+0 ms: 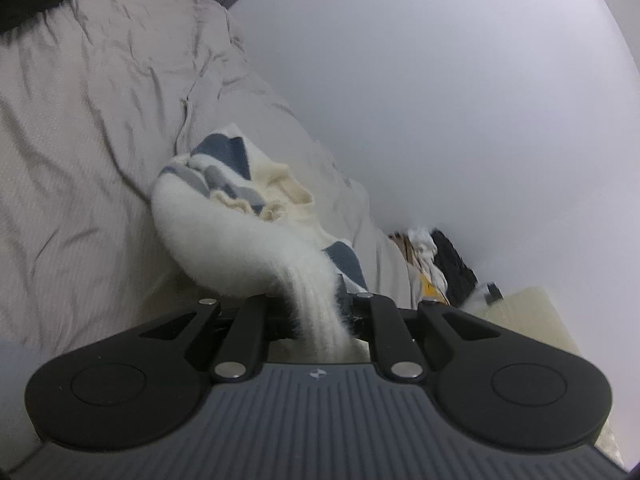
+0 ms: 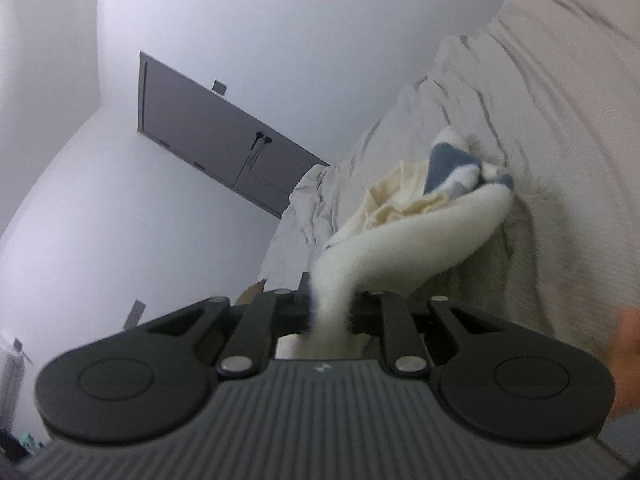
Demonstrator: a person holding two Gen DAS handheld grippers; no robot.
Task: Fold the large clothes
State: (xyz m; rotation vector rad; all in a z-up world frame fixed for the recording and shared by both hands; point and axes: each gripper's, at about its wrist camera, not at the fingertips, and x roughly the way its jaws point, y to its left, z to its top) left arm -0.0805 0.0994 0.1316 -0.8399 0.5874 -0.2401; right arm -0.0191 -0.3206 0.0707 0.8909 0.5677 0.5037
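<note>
A fluffy white garment with blue and grey patches and a cream lining (image 1: 224, 216) hangs bunched over the beige bed cover (image 1: 88, 128). My left gripper (image 1: 316, 312) is shut on a white edge of the garment, which runs up from the jaws. In the right wrist view the same garment (image 2: 420, 216) stretches from the bed cover (image 2: 560, 128) down into my right gripper (image 2: 328, 312), which is shut on another white edge. The fingertips of both grippers are hidden by the fabric.
A white wall (image 1: 460, 100) fills the right of the left wrist view. A pile of dark, white and yellow items (image 1: 436, 264) lies at the far end of the bed. A grey door (image 2: 216, 140) stands in the wall beyond the bed.
</note>
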